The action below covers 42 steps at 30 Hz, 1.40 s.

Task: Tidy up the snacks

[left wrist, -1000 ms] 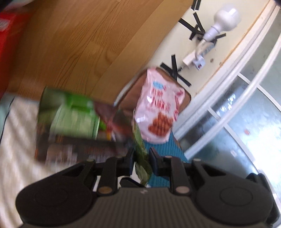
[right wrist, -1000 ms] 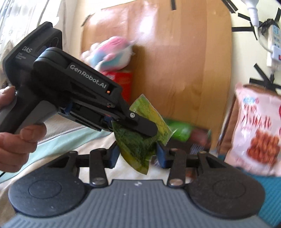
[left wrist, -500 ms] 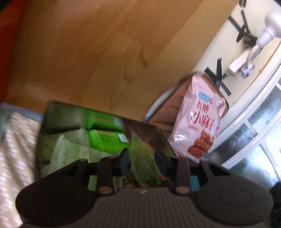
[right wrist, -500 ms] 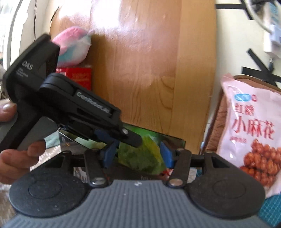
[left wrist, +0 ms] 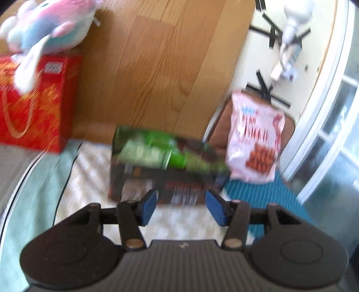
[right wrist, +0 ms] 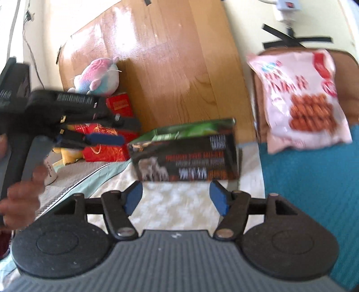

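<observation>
Both my left gripper (left wrist: pixel 180 206) and right gripper (right wrist: pixel 177 200) are opening with nothing between their fingers. The green snack packets (left wrist: pixel 157 152) lie in the dark open box (right wrist: pixel 186 161) on the bed (views blurred). I'd withdraw slowly, avoiding the box rim.

A glossy wooden board (right wrist: pixel 157 67) leans against a cream wall (left wrist: pixel 253 67) at twelve o'clock, catching bright daylight. Black tape strips (left wrist: pixel 269 96) cross the wall at one o'clock beside a white bulb lamp (left wrist: pixel 296 11). A white-framed glass door (left wrist: pixel 332 116) stands at three o'clock.
</observation>
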Motion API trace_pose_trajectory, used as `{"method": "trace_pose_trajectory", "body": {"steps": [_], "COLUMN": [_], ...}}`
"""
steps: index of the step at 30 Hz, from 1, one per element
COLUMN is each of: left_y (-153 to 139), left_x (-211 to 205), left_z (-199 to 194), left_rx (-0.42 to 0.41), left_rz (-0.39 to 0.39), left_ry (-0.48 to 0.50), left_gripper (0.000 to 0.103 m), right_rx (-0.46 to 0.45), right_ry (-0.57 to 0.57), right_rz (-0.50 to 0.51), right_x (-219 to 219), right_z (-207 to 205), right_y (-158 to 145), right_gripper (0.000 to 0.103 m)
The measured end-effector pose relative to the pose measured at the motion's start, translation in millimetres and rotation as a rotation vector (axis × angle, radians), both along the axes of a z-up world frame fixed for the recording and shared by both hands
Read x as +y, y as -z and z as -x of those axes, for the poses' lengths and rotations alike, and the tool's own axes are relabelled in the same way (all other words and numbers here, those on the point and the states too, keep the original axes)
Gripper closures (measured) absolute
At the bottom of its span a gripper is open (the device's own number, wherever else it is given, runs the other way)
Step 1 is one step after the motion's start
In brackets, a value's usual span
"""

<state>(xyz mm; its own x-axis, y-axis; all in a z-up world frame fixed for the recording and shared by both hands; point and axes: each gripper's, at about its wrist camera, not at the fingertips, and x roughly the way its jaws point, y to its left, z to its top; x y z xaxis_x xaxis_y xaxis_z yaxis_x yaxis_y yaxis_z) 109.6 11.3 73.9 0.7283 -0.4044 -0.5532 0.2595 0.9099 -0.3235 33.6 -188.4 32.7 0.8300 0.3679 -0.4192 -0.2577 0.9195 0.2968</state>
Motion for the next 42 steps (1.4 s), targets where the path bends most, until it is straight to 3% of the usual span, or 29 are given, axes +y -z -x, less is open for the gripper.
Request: {"method": "trace_pose_trajectory", "body": {"steps": [7, 11, 12, 27, 42], "left_y": [30.3, 38.2, 38.8, 63.2, 65.0], "left_x": [-2.3, 2.8, 3.7, -0.4, -7.5], "left_z": [54.3, 74.5, 78.6, 93.5, 96.5], "left_rx": [0.034, 0.032, 0.023, -0.01, -0.052], "left_rz": [-0.171, -0.204, -0.213, -0.324, -0.355], "left_ry": [-0.093, -0.149, -0.165, -0.222, -0.203], "left_gripper": [0.04, 0.013, 0.01, 0.0, 0.0], "right_rx": [0.09, 0.114, 0.107, 0.093, 0.095], "right_ry": [0.073, 0.126, 0.131, 0.113, 0.074], "right_rz": [-0.057, -0.101, -0.108, -0.067, -0.052], "right_x": [-4.5, -10.9, -11.8, -5.2, -1.4], "right_z": [26.9, 36.6, 39.0, 48.1, 45.2], "right_y": [14.7, 20.4, 20.2, 21.5, 23.2], "right_gripper": [0.031, 0.031, 0.031, 0.029, 0.023]}}
